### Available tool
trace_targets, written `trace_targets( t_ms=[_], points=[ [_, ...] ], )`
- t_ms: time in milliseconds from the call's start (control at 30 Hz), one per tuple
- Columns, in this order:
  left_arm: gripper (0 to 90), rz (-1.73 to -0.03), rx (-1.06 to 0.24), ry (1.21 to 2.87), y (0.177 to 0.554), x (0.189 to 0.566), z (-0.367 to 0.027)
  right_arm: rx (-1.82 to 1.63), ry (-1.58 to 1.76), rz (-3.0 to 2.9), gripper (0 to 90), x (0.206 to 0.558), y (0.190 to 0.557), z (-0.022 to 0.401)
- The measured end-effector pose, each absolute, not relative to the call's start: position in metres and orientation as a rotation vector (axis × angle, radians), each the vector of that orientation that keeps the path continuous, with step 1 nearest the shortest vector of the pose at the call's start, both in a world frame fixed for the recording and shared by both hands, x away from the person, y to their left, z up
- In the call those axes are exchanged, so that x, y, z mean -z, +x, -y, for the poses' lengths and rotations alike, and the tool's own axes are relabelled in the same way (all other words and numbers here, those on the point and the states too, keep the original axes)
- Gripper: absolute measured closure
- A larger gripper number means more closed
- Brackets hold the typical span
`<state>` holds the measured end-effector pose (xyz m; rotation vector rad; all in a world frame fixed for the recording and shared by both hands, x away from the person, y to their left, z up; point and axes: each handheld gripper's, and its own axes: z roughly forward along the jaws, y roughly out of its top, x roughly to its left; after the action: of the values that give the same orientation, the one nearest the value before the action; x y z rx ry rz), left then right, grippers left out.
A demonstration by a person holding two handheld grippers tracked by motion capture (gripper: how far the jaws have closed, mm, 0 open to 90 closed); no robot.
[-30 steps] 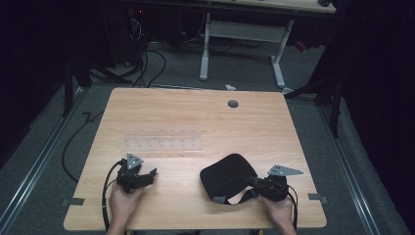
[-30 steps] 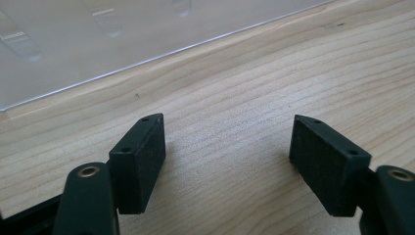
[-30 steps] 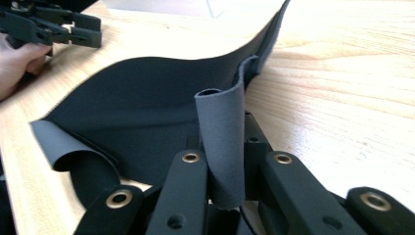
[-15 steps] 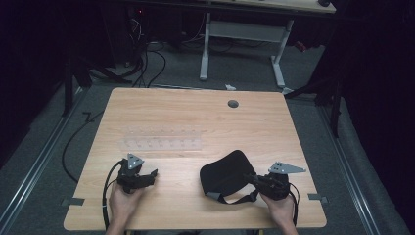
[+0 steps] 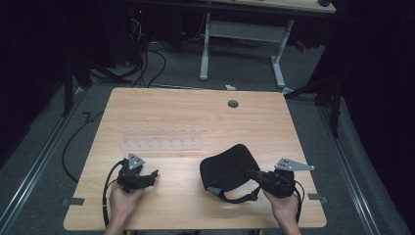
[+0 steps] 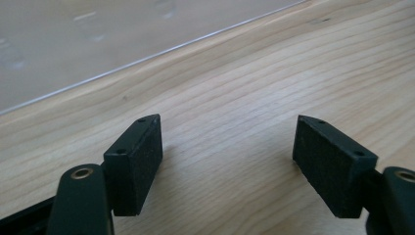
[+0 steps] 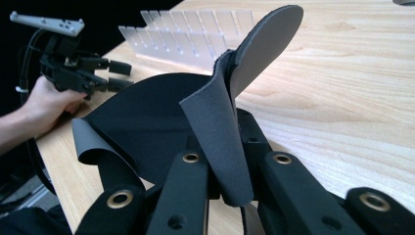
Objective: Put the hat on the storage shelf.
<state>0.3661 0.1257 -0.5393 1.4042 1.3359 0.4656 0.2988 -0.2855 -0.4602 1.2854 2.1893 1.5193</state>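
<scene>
Right claw clamped on the edge of a black mask; the pinched flap stands up between its jaws, the rest of the mask spreads ahead of the claw, partly lifted off the bench, with its strap hanging just below. Left claw, well apart to the side, jaws apart with nothing between, low over bare wood. A clear rack lies just beyond the left claw.

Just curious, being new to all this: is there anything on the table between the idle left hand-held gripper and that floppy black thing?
No, nothing. In the high view, bare wood separates the left hand-held gripper from the black pad.
</scene>
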Motion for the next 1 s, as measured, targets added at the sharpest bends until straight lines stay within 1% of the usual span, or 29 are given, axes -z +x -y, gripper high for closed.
trace_targets(
  t_ms=[33,67,133,167,233,300,567,733,1000],
  points=[
    [27.9,-1.336,-0.466,1.404,0.366,0.539,-0.126,-1.519,1.285,-2.189,84.8,0.460,0.299,0.285],
    [28.3,-1.293,-0.436,1.402,0.361,0.531,-0.121,-1.529,1.291,-2.185,84.8,0.457,0.298,0.284],
    [28.2,-1.270,-0.414,1.401,0.358,0.527,-0.118,-1.534,1.293,-2.185,84.8,0.456,0.299,0.284],
    [28.0,-1.216,-0.386,1.422,0.352,0.519,-0.111,-1.538,1.291,-2.187,84.8,0.454,0.299,0.281],
    [27.7,-1.193,-0.374,1.427,0.349,0.516,-0.107,-1.539,1.285,-2.191,84.8,0.452,0.300,0.279],
    [27.4,-1.133,-0.325,1.448,0.341,0.506,-0.095,-1.547,1.293,-2.193,84.8,0.451,0.301,0.277],
    [25.9,-0.986,-0.238,1.518,0.320,0.490,-0.061,-1.559,1.317,-2.208,84.8,0.451,0.303,0.272],
    [25.3,-0.928,-0.193,1.540,0.312,0.483,-0.046,-1.556,1.330,-2.230,84.8,0.450,0.304,0.268],
    [25.0,-0.889,-0.177,1.555,0.307,0.481,-0.036,-1.551,1.333,-2.271,84.8,0.447,0.308,0.259]
  ],
)
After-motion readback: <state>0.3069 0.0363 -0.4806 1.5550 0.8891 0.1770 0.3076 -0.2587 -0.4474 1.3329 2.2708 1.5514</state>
